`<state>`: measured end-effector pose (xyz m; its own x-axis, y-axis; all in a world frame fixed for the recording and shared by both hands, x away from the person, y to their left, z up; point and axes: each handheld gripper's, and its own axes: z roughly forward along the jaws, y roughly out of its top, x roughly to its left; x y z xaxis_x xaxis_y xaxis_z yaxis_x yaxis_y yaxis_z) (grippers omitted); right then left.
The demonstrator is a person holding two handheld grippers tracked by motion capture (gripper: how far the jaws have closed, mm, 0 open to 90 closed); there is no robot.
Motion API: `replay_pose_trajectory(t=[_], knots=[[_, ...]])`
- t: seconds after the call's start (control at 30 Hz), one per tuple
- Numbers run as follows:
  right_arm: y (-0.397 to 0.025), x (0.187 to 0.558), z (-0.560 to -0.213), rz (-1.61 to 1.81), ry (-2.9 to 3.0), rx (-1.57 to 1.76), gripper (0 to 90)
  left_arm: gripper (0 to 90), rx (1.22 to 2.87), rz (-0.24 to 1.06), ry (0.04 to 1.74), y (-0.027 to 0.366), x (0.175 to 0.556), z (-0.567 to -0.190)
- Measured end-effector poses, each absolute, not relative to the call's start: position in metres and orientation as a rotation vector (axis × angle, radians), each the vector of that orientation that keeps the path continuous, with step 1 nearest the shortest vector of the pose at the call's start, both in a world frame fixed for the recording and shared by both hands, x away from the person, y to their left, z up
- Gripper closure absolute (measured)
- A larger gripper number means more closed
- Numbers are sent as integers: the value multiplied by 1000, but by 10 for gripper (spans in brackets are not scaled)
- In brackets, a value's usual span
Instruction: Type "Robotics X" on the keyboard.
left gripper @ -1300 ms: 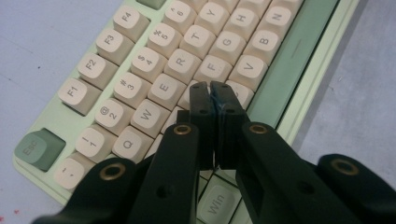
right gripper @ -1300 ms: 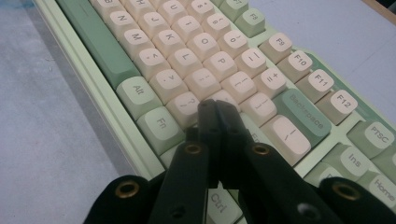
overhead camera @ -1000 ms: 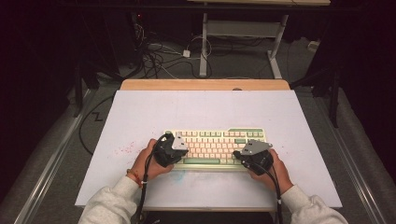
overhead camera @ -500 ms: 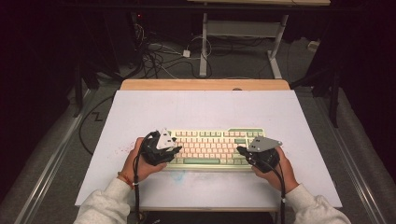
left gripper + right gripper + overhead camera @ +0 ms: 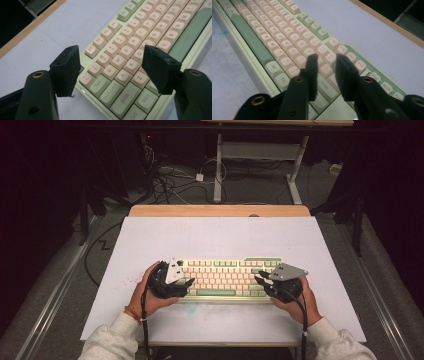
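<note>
High view, keyboard: your keyboard (image 5: pixel 227 277) lies flat on the white table (image 5: pixel 220 237), nearer the front edge than the back, about centred between the left and right edges, its long side running along the front edge.
High view, left gripper: your left gripper (image 5: pixel 186 285) sits at the keyboard's left end, jaws pointing right toward the keys, your left hand (image 5: pixel 150 290) wrapped round its body.
High view, right gripper: your right gripper (image 5: pixel 260 282) sits at the keyboard's right end, jaws pointing left, held in your right hand (image 5: pixel 297 300), grey plate on top.
High view, surroundings: a wooden strip (image 5: pixel 220 210) borders the table's back edge; cables (image 5: pixel 175 177) lie on the floor beyond it.
Left gripper view, jaws: your left gripper (image 5: pixel 111 66) is released, jaws spread wide with nothing between them.
Left gripper view, keyboard: the keyboard's (image 5: pixel 140 50) left end lies below the gap, with the Tab, Caps Lock, Q, A and Z keys between the jaws; whether the jaws touch the keys you cannot tell.
Right gripper view, jaws: your right gripper (image 5: pixel 327 68) has its jaws close together with a narrow gap, gripping nothing.
Right gripper view, keyboard: the tips hang over the keyboard's (image 5: pixel 277 32) right part, just beyond the Enter key (image 5: pixel 325 86); contact cannot be judged.
</note>
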<state>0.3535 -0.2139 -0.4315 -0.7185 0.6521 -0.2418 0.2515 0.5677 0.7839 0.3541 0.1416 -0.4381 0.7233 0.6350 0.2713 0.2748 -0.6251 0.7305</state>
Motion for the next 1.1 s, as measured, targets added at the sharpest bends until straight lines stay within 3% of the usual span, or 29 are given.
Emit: replay_pose_trajectory(t=[0.17,0.4,0.53,1.1], knots=[[-216,355,-432,1039,2269,742,559,245,2237,698,689,141,353,-439],[-215,357,-434,1041,2230,783,301,183,2232,700,684,140,353,-440],[-215,359,-434,1035,2201,811,216,164,2234,716,678,138,352,-440],[-214,348,-427,988,2140,773,211,170,2189,791,676,142,339,-432]])
